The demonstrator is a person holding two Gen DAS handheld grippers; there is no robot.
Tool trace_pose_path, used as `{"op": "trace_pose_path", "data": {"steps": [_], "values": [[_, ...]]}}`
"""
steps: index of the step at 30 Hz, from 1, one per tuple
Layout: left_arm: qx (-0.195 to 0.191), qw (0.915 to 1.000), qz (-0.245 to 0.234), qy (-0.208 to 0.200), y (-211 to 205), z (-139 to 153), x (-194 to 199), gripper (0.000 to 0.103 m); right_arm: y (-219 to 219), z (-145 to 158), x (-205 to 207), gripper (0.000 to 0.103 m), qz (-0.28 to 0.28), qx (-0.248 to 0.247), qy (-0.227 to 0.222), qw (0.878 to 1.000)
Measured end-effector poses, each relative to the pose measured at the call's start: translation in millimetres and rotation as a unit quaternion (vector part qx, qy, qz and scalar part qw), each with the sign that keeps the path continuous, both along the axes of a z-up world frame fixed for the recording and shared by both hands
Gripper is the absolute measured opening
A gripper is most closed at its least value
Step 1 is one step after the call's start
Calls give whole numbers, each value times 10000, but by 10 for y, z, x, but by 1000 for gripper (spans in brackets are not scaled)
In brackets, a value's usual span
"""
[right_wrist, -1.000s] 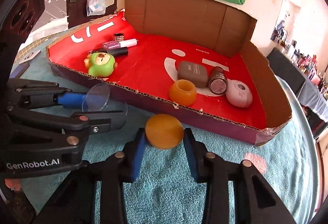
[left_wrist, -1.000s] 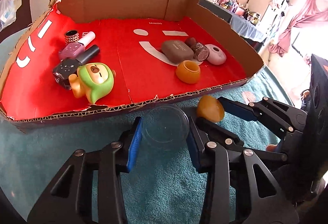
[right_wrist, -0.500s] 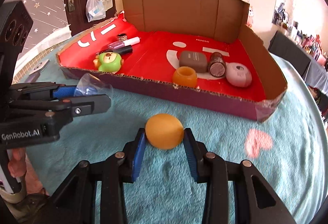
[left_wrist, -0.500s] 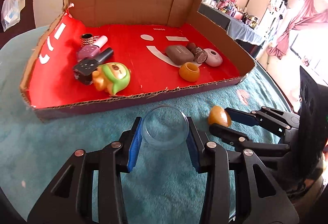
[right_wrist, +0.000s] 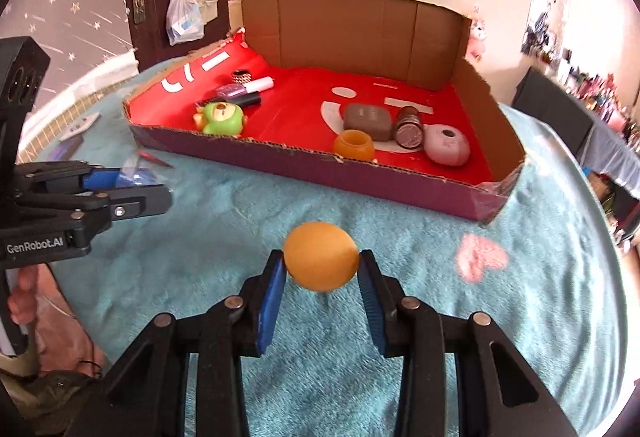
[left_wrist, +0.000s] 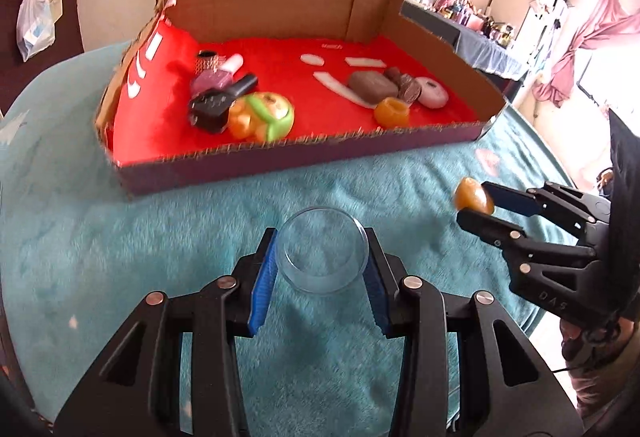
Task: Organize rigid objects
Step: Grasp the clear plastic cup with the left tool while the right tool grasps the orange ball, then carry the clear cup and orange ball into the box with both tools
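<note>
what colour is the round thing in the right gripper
Orange. The ball shows best in the right wrist view, pinched by the right gripper.

1. Cardboard tray [left_wrist: 248,165] sits on the towel-covered desk [left_wrist: 120,257], beyond both hand-held grippers.
2. In the tray's left part: ring [left_wrist: 207,61] at the back, two nail polish bottles [left_wrist: 220,77] just before it, toy figure [left_wrist: 262,115] nearest the front wall, touching the nearer bottle.
3. In the right part: flat case [right_wrist: 367,122], small jar [right_wrist: 408,126] and rounded case [right_wrist: 446,145] in a row, left to right; open cup [right_wrist: 354,145] before the flat case.
4. Left hand-held gripper [left_wrist: 322,261] with clear dish [left_wrist: 322,253] before the tray; right hand-held gripper [right_wrist: 322,269] with ball [right_wrist: 320,257] to its right, well apart.
</note>
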State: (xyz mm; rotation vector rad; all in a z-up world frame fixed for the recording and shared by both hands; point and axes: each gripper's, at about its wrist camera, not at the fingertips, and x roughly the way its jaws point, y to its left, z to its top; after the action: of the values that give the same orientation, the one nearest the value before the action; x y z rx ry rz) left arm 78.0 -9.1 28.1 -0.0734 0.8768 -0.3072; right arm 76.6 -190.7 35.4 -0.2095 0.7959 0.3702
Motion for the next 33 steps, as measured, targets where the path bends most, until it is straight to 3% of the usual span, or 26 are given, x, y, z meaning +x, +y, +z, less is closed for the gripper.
{"op": "trace_pose_path", "data": {"steps": [5, 13, 18, 22, 33], "values": [[-30, 10000, 62, 69, 14, -90, 9, 38, 7, -102, -4, 40, -123, -57, 27, 9999], [-81, 9998, 191, 13, 13, -144, 79, 39, -63, -157, 12, 41, -285, 330, 50, 9990], [-146, 9996, 222, 4, 28, -140, 100, 39, -62, -167, 27, 49, -276, 499, 70, 9983], [-152, 9997, 197, -20, 29, -106, 100, 38, -27, -175, 37, 40, -323, 404, 12, 9987], [-202, 9993, -65, -315, -20, 212, 68, 38, 40, 164, 5, 40, -3, 492, -275, 9984]]}}
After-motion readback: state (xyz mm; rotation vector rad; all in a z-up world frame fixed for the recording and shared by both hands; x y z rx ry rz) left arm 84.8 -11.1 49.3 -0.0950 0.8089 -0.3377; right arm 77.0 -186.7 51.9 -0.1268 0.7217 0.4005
